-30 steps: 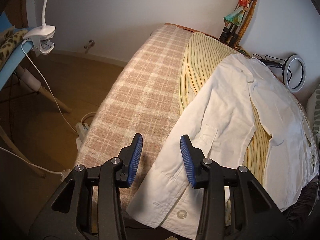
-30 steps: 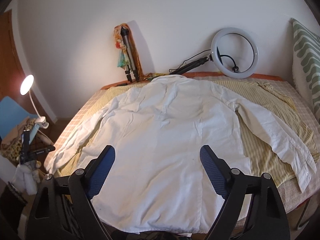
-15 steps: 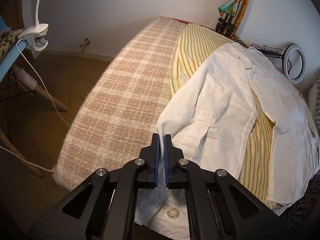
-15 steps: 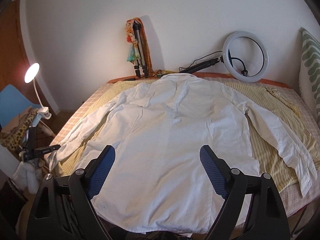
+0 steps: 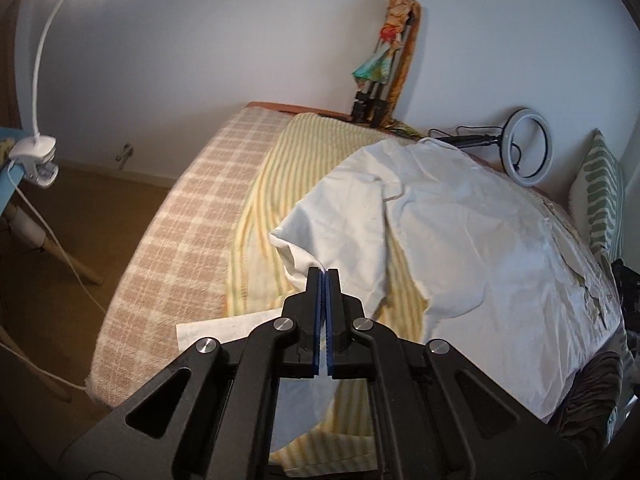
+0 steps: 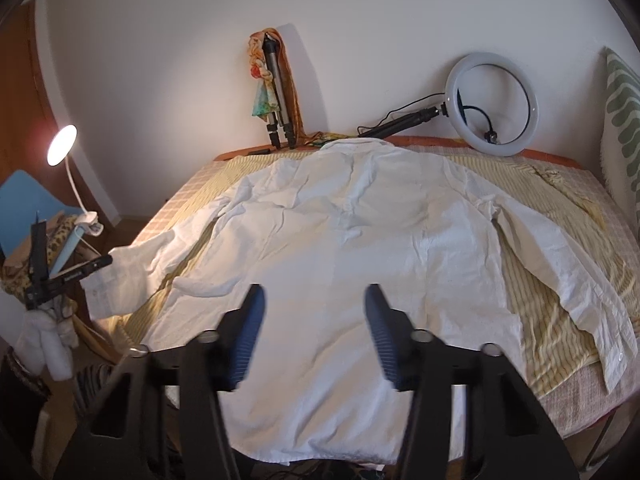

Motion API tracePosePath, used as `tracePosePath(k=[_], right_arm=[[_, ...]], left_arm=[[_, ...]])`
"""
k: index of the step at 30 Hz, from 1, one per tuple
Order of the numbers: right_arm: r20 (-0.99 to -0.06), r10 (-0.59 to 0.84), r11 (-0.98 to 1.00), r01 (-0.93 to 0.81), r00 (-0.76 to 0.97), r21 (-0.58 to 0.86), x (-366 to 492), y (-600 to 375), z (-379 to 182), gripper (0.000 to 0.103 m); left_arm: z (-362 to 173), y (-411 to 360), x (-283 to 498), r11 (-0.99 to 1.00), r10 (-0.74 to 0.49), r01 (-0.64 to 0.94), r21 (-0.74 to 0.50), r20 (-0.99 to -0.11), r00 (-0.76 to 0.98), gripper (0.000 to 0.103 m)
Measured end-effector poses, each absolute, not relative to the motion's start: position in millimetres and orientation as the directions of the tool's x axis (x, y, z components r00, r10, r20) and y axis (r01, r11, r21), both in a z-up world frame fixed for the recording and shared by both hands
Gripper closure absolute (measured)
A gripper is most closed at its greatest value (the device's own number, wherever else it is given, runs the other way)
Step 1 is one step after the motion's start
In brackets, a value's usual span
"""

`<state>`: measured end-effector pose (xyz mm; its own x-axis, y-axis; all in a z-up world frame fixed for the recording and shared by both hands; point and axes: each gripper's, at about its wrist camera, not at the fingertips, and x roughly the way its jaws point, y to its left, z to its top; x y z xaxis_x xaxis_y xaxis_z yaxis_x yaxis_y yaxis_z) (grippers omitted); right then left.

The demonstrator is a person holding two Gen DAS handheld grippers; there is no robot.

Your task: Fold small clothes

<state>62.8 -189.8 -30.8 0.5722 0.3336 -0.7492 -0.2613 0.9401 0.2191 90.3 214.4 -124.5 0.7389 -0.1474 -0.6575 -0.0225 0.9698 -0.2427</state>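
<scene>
A white long-sleeved shirt lies spread back-up on a bed, collar at the far edge. My left gripper is shut on the shirt's left sleeve near the cuff and holds it lifted above the bed; the cuff hangs below the jaws. In the right wrist view the left gripper holds that sleeve at the bed's left edge. My right gripper is open and empty above the shirt's lower back, near the hem. The right sleeve lies flat, out to the right.
A yellow striped sheet lies over a plaid blanket. A ring light and a tripod lean on the far wall. A green patterned pillow is at the right. A lit clamp lamp and blue chair stand left.
My left gripper closed on the left sleeve near the cuff and raised it off the bed, toward the shirt body. My right gripper stayed open and its jaws narrowed over the hem.
</scene>
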Motion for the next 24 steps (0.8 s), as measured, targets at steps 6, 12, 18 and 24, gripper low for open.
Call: tracePosePath(k=[6,12,18,24], right_arm=[[-0.741,0.443,0.896,-0.281,0.505,0.344,87.8,-186.7,-37.9,0.074],[-0.721,0.540,0.840,-0.328,0.434,0.432,132.6,-160.2,-42.5,0.073],[-0.732,0.599,0.791,-0.381,0.326,0.478,183.0,-104.7,-71.2,0.069],[-0.782,0.579,0.795,-0.371,0.229,0.480,208.4,-62.5,-116.9,0.069]], left_arm=[[-96.4,145.2,94.7,0.967,-0.249,0.161,-0.197,-0.608,0.754,0.103],[-112.1,77.1,91.7,0.939,-0.314,0.327,-0.106,-0.652,0.691,0.103],[-139.8,38.4,71.3,0.904,-0.326,0.425,-0.042,-0.710,0.624,0.103],[-160.9,21.6,56.8,0.893,-0.301,0.450,-0.003,-0.748,0.591,0.103]])
